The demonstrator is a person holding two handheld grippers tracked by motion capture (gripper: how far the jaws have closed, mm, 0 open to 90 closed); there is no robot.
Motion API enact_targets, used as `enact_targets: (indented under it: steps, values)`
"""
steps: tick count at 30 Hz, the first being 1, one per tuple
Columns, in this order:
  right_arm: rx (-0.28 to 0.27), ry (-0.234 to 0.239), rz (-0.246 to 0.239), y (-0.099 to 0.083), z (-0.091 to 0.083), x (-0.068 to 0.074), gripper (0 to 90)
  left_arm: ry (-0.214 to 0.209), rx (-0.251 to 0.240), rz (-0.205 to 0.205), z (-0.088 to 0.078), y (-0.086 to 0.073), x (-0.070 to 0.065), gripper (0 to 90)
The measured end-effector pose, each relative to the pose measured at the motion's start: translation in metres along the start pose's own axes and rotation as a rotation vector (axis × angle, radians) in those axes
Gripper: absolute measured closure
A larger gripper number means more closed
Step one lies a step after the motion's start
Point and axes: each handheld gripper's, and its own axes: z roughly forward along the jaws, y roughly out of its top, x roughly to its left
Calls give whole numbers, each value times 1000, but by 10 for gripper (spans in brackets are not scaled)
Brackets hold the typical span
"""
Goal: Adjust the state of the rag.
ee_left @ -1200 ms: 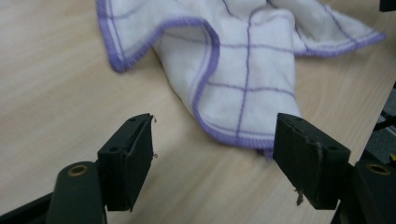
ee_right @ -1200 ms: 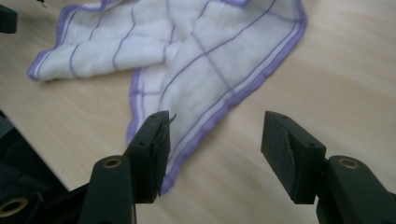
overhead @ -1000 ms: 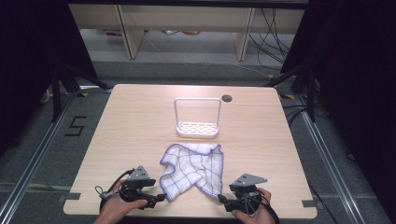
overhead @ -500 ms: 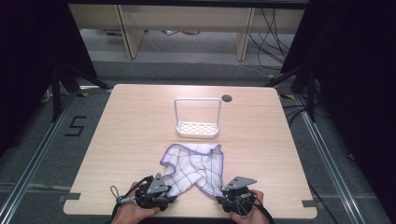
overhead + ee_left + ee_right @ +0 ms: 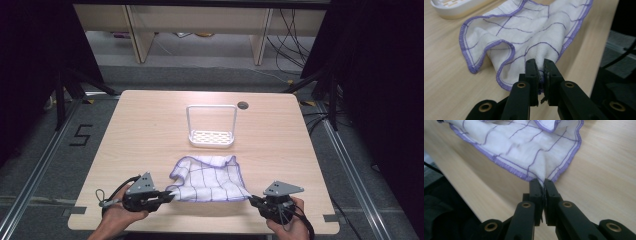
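A white cloth [image 5: 210, 177] with a purple grid and purple hem lies rumpled on the near half of the wooden table [image 5: 150, 130]. My left gripper [image 5: 169, 196] pinches its near left corner, the jaws having just closed on the fabric [image 5: 534, 47]. My right gripper [image 5: 251, 200] has likewise just closed on the near right corner, where the cloth [image 5: 524, 147] runs into its jaws [image 5: 543, 183]. Both corners sit a little above the tabletop. In the left gripper view my gripper [image 5: 541, 65] squeezes a fold of cloth between its pads.
A white rack [image 5: 211, 126] with a slotted base and a tall hoop stands behind the cloth at the table's middle. A dark round grommet [image 5: 243, 105] sits near the far edge. The table's front edge lies just under both hands.
Both grippers moved in to the cloth's near corners, shut on them, then drew apart. The cloth has spread wider along the near edge.
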Motion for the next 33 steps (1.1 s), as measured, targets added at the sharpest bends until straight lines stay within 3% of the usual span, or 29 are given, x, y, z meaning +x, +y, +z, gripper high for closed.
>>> enact_targets:
  steps: [1, 3, 4, 6, 7, 8, 10, 11, 12, 13, 14, 15, 16, 17, 18, 19, 22, 28, 33]
  values:
    - [11, 17, -21, -2, 0, 1, 875, -7, 31, 15, 2, -4, -4, 828]
    - [45, -2, -54, -10, 1, 10, 874, -37, 80, 12, 8, -16, -12, 820]
    - [58, -2, -69, -15, 4, 14, 873, -47, 96, -21, 10, -22, -15, 811]
    - [88, 16, -60, -27, 9, 21, 863, -40, 142, -6, 12, -29, -14, 777]
    - [116, 30, -42, -30, 10, 22, 826, -33, 137, -41, 12, -31, -16, 732]
    - [125, 27, -32, -33, 11, 22, 729, -13, 133, -44, 10, -31, -14, 661]
    - [97, 8, -5, -33, 11, 21, 633, 36, 102, -78, 4, -27, -11, 519]
    - [91, 4, -13, -30, 8, 18, 572, 63, 94, -70, 1, -24, -6, 474]
    - [83, -9, 2, -26, 5, 17, 511, 81, 82, -83, -1, -21, -2, 440]
    - [57, -38, -16, -22, 3, 15, 486, 101, 70, -104, -1, -19, 4, 416]
    - [48, -60, -24, -17, 2, 13, 486, 102, 54, -131, -1, -16, 9, 400]
    - [37, -67, -17, -12, 2, 14, 484, 112, 71, -126, -1, -13, 15, 394]
    - [12, -79, -86, -6, 2, 8, 475, 119, 86, -123, 1, -11, 23, 381]
    - [-8, -86, -86, 1, 4, 7, 471, 137, 71, -166, 6, -10, 29, 364]
    - [-24, -87, -108, 8, 7, 3, 467, 155, 89, -172, 9, -8, 37, 355]
    - [-16, -84, -92, 15, 11, 2, 456, 168, 89, -187, 12, -6, 42, 343]
    - [-42, -81, -144, 36, 25, -5, 467, 189, 81, -208, 19, -1, 55, 331]
    - [-54, -60, -166, 71, 53, -16, 478, 196, 83, -243, 28, 9, 74, 342]
    - [-40, -32, -179, 86, 68, -15, 479, 158, 118, -253, 43, 15, 82, 357]
